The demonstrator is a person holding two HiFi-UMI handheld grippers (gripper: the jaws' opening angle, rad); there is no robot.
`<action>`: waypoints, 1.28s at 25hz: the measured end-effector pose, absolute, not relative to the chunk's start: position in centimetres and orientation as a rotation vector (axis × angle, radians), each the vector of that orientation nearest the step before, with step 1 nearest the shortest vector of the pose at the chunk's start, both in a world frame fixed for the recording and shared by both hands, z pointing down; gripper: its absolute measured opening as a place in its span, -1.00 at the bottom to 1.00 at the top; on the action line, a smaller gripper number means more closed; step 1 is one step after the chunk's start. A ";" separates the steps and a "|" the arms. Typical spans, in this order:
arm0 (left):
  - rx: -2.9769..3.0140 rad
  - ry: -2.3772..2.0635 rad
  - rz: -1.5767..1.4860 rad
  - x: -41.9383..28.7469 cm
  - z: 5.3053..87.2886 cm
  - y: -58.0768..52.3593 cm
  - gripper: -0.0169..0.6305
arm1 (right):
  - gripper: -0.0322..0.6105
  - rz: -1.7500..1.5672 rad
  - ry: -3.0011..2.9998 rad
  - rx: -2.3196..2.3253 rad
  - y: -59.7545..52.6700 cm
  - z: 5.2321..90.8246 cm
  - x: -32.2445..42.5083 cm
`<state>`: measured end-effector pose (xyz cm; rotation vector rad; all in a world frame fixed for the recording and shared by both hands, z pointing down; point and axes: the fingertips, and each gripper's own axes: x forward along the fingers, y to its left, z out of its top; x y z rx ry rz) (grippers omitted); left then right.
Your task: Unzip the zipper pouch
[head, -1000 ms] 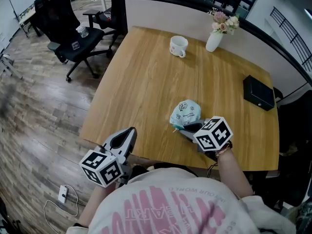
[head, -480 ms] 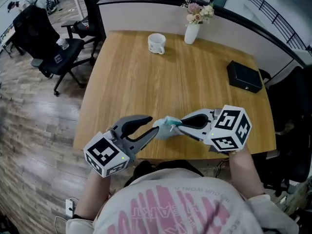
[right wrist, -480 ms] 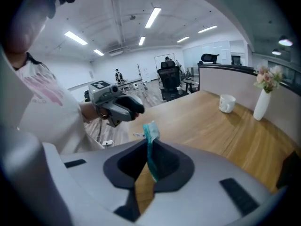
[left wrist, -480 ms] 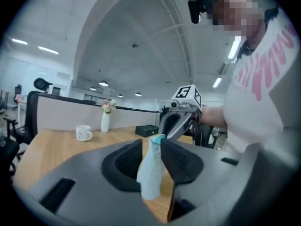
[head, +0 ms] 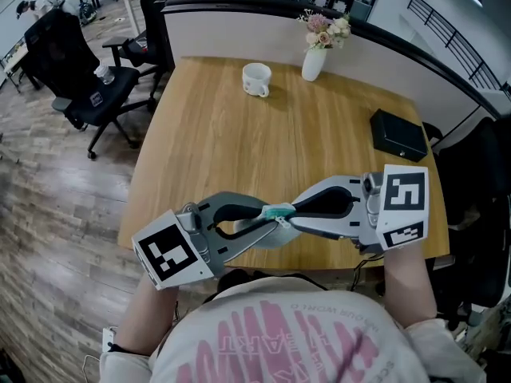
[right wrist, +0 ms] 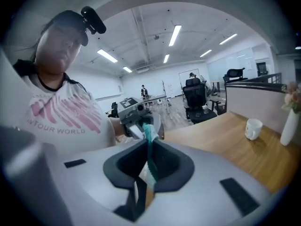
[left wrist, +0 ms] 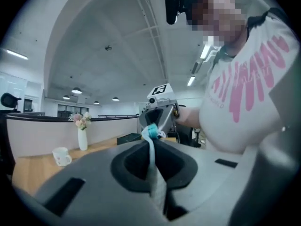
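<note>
The pale blue-green zipper pouch point(head: 277, 213) hangs in the air over the table's near edge, pinched from both sides. My left gripper point(head: 269, 217) comes in from the left; its jaws have just been closing and now press on the pouch's thin edge point(left wrist: 152, 150). From the right, my right gripper point(head: 290, 211) is shut on the opposite end, where the teal zipper strip point(right wrist: 149, 147) runs between its pads. Each gripper view shows the other gripper straight ahead, tip to tip. Most of the pouch is hidden between the jaws.
The wooden table point(head: 231, 142) carries a white mug point(head: 256, 78), a white vase with flowers point(head: 313, 61) and a black box point(head: 398, 136) at the right. A partition runs along its far side. Black office chairs point(head: 76, 62) stand on the floor to the left.
The right gripper has lifted the pouch off the table. The left gripper rose from below the table edge, met the pouch with its jaws wide, and closed on it.
</note>
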<state>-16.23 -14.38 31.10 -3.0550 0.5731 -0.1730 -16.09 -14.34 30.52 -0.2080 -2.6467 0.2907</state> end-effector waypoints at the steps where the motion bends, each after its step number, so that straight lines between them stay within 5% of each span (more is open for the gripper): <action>1: -3.069 0.652 -0.130 -16.5 30.9 -15.1 -0.91 | -0.78 0.299 -2.679 -0.157 -15.2 30.2 -16.1; 9: -3.117 1.092 0.222 -18.5 29.4 -18.5 -0.92 | -0.37 0.404 -2.939 0.425 -20.6 26.9 -13.7; 26: -2.993 1.000 -0.004 -9.9 28.0 -17.4 -0.92 | -0.40 0.601 -2.977 0.199 -19.7 26.4 -10.4; 29: -2.957 0.901 -0.051 -7.0 27.6 -16.9 -0.92 | -0.15 0.633 -2.942 0.202 -19.9 26.6 -7.6; 32: -2.918 0.869 -0.101 -3.4 27.0 -16.2 -0.92 | -0.16 0.695 -2.955 0.169 -19.1 26.1 -4.3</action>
